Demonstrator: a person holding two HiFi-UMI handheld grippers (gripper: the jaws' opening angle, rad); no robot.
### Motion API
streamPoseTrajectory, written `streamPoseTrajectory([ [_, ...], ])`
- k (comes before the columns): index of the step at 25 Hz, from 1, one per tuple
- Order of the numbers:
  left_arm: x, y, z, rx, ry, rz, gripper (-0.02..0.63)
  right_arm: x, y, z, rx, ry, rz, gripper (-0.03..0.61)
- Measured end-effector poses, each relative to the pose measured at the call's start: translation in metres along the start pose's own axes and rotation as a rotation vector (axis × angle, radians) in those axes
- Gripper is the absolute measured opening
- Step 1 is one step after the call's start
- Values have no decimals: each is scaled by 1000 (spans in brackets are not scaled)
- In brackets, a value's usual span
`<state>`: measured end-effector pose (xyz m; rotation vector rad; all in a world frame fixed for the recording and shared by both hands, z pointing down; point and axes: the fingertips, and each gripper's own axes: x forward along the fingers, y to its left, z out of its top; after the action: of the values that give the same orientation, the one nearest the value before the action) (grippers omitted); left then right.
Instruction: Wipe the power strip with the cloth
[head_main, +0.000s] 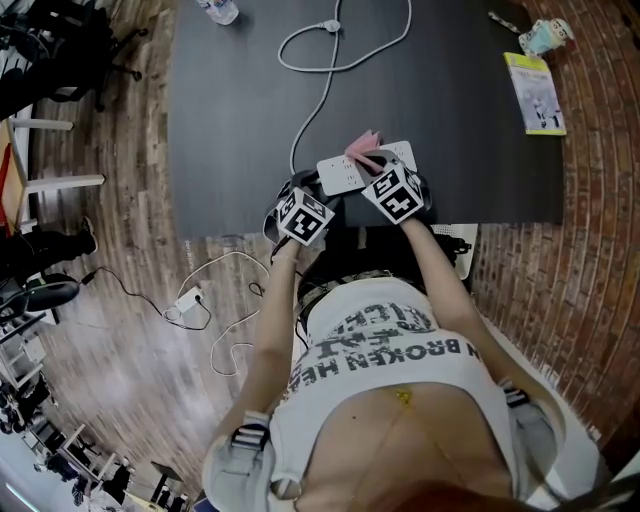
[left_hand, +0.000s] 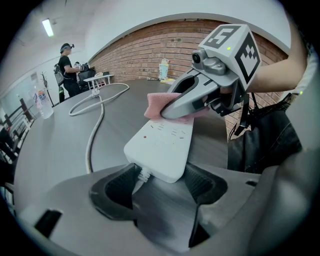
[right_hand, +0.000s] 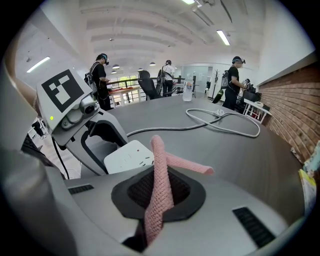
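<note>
A white power strip (head_main: 352, 168) lies near the dark table's front edge, its cable running away across the top. My left gripper (head_main: 325, 190) is shut on the strip's cable end; in the left gripper view the strip (left_hand: 162, 142) sits between the two jaws (left_hand: 159, 182). My right gripper (head_main: 374, 162) is shut on a pink cloth (head_main: 362, 149). In the right gripper view the cloth (right_hand: 161, 167) stands up from the jaws and folds over toward the strip (right_hand: 127, 156). The cloth (left_hand: 160, 106) rests on the strip's far end under the right gripper (left_hand: 165, 111).
The strip's white cable (head_main: 330, 50) loops across the dark table (head_main: 230, 130). A bottle (head_main: 218, 10) stands at the back left; a booklet (head_main: 535, 92) and a small cup (head_main: 545, 37) are at the back right. A brick wall borders the right side. People stand in the background.
</note>
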<state>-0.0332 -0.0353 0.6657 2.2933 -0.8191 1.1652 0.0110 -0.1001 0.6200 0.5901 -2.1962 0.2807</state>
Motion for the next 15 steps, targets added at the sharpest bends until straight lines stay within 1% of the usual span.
streamPoseTrajectory([
  [10, 0, 0, 0, -1, 1, 0, 290, -9, -18, -13, 30, 19, -41, 15],
  [15, -1, 1, -1, -3, 2, -2, 290, -14, -28, -20, 66, 12, -64, 15],
])
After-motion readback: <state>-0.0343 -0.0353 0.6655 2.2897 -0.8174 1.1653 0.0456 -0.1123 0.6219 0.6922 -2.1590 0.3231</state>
